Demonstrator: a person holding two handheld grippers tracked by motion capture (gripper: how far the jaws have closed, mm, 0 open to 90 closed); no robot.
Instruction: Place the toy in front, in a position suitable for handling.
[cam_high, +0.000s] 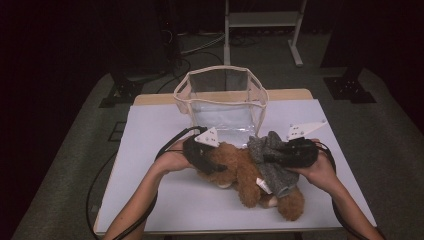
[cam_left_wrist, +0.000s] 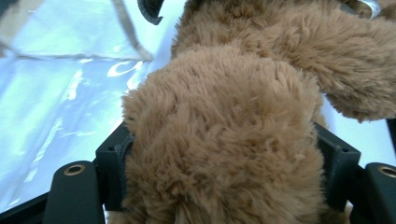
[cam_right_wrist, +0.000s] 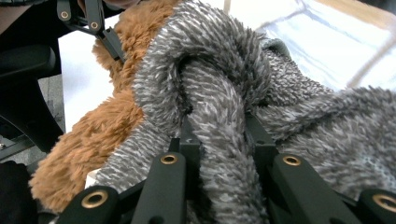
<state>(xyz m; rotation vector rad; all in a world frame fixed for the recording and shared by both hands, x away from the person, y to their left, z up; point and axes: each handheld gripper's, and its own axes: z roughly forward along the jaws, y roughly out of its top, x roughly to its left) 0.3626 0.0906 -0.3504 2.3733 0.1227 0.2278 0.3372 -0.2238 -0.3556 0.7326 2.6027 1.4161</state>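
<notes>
Both grippers — left gripper (cam_high: 214, 165), right gripper (cam_high: 267, 159) — clasp the teddy bear (cam_high: 245, 175) (grey garment (cam_high: 272, 160)).

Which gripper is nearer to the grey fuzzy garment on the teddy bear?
Right. The right gripper is clamped on a fold of the grey garment; the left gripper grips the brown teddy bear on its far side.

The teddy bear (cam_high: 240, 172) is shaggy brown plush, its garment (cam_high: 272, 160) nubbly grey knit, the bin (cam_high: 220, 100) glossy clear plastic.
</notes>
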